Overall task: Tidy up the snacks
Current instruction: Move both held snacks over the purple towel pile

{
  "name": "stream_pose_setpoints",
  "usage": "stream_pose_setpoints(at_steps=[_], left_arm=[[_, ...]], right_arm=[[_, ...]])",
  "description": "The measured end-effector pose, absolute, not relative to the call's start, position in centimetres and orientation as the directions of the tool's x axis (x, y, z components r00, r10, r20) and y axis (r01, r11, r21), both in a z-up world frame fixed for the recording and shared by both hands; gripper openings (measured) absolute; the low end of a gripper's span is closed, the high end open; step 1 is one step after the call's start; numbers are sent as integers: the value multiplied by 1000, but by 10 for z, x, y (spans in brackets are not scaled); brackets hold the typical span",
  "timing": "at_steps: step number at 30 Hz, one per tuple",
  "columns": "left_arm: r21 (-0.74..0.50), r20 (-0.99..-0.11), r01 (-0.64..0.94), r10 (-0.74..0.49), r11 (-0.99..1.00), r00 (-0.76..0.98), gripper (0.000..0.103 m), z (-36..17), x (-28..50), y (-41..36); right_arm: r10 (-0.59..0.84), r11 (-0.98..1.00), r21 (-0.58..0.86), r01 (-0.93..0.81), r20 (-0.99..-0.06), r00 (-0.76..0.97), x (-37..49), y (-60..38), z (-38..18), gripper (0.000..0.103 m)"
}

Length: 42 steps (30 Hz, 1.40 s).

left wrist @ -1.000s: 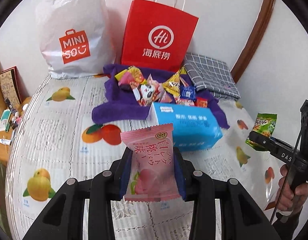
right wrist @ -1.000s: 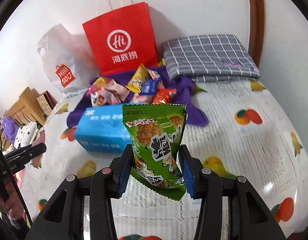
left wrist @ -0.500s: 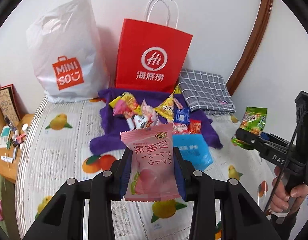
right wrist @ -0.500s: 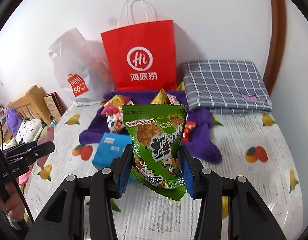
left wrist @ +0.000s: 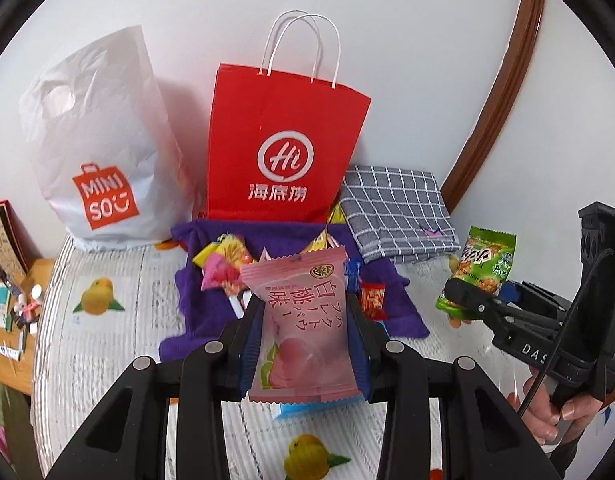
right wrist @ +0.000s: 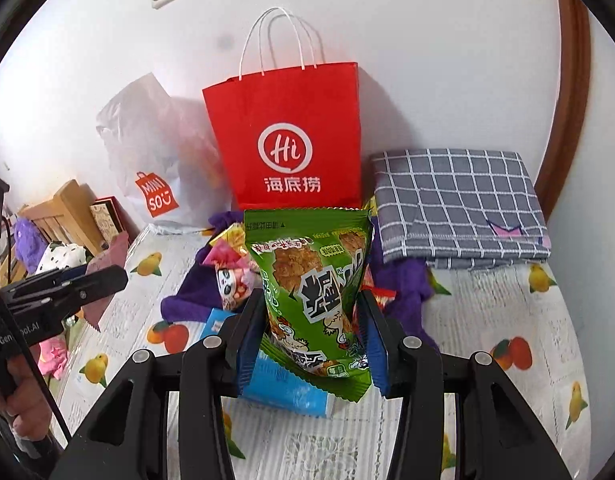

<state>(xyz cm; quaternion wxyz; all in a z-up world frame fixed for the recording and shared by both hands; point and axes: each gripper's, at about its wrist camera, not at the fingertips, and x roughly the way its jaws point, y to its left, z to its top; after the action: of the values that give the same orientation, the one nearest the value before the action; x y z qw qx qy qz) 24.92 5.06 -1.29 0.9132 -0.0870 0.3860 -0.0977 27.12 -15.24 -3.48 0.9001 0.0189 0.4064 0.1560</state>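
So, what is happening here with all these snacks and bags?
A person sorts snacks with two hand-held grippers. The left gripper is shut on a pink peach-flavour snack packet, and the right gripper is shut on a green crinkled snack packet. Both packets are held in the air above the fruit-print bed cover. More wrapped sweets lie on a purple towel in front of a red paper bag and a white plastic bag.
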Motion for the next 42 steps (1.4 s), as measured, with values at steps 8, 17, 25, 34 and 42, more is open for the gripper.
stream_pose_setpoints(at_steps=[8, 17, 25, 34, 42], left_arm=[[-224, -688, 105, -234, 969, 687, 36, -7, 269, 51], [-215, -689, 100, -223, 972, 690, 36, -4, 286, 51], [-211, -691, 92, -216, 973, 690, 36, -5, 303, 53], [-221, -694, 73, -209, 973, 689, 36, -10, 326, 62], [-220, -703, 59, -200, 974, 683, 36, -16, 342, 66]], right_arm=[[326, 941, 184, -284, -717, 616, 297, -150, -33, 46], [332, 939, 190, -288, -720, 609, 322, -147, -35, 46], [339, 935, 186, -300, -717, 609, 342, -142, -37, 46], [346, 932, 187, -311, -716, 607, 361, -138, -39, 46], [361, 920, 170, -353, -717, 597, 371, -128, -44, 46]])
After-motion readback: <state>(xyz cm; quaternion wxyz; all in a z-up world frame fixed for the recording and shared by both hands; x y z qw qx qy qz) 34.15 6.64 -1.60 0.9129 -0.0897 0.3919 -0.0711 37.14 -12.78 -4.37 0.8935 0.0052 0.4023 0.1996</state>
